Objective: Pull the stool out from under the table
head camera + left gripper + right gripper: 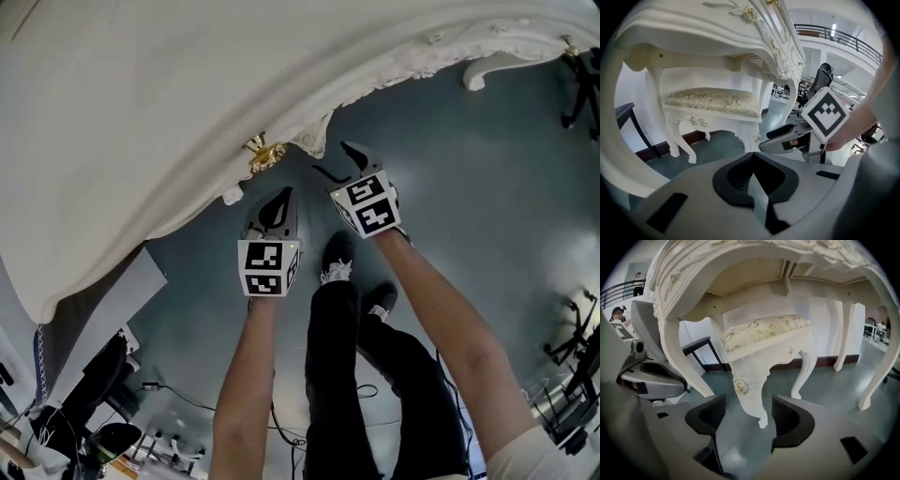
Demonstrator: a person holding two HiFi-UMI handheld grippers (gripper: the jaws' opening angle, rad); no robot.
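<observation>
Head view: white carved table with its tabletop (141,94) filling the upper left, gold knob (264,153) on the table's edge, left tongs (277,204) and right tongs (341,165) both held low just beside that edge, pointing under the table, over grey floor (469,187); the stool is hidden under the table here. Left gripper view: left tongs pressed together, nothing in them; stool (712,105) with a pale cushion stands under the table between the table's legs, well apart from the tongs; the right tongs show just right of it. Right gripper view: right tongs spread, the stool's front leg (752,394) shows in the gap between the pads, touching neither; the stool seat sits tucked right under the table's apron
</observation>
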